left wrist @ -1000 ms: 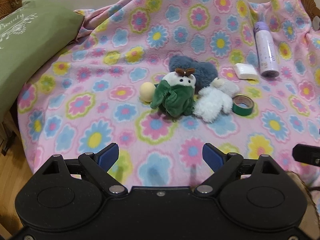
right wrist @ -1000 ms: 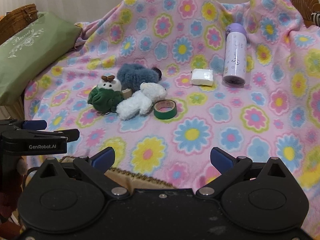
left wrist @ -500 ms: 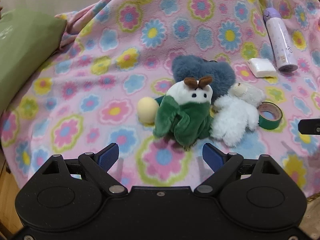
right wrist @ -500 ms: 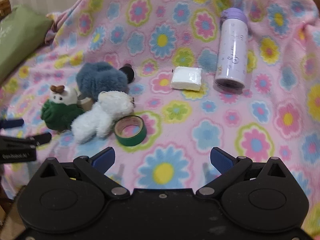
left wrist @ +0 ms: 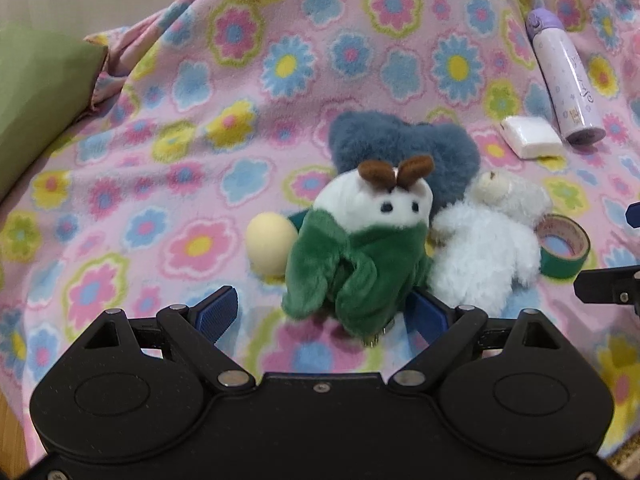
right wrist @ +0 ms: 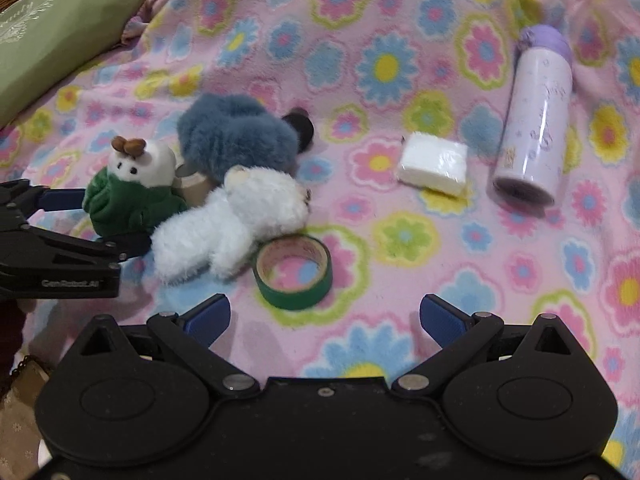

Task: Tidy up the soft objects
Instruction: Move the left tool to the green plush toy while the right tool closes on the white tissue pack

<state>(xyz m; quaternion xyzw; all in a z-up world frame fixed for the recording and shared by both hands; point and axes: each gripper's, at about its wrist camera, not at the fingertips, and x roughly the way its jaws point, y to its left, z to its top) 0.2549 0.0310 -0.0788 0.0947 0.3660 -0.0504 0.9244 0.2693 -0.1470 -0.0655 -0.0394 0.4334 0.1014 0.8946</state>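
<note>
My left gripper (left wrist: 324, 310), fingers spread, brackets the green-and-white plush toy (left wrist: 360, 248) on the floral pink fleece blanket (left wrist: 160, 160), presumably to grasp it. Rightward lie the fluffy white plush bear (right wrist: 232, 224) and green tape roll (right wrist: 294, 272); my right gripper (right wrist: 324, 316) hovers released, holding nothing.

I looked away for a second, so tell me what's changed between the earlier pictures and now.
Both tools moved forward toward the toy pile. The left tool closed in on the green plush, which now sits between its open fingers, not yet gripped. The right tool advanced toward the green tape roll, open and empty. The white bear, blue plush, bottle and white packet stayed put on the blanket.
</note>
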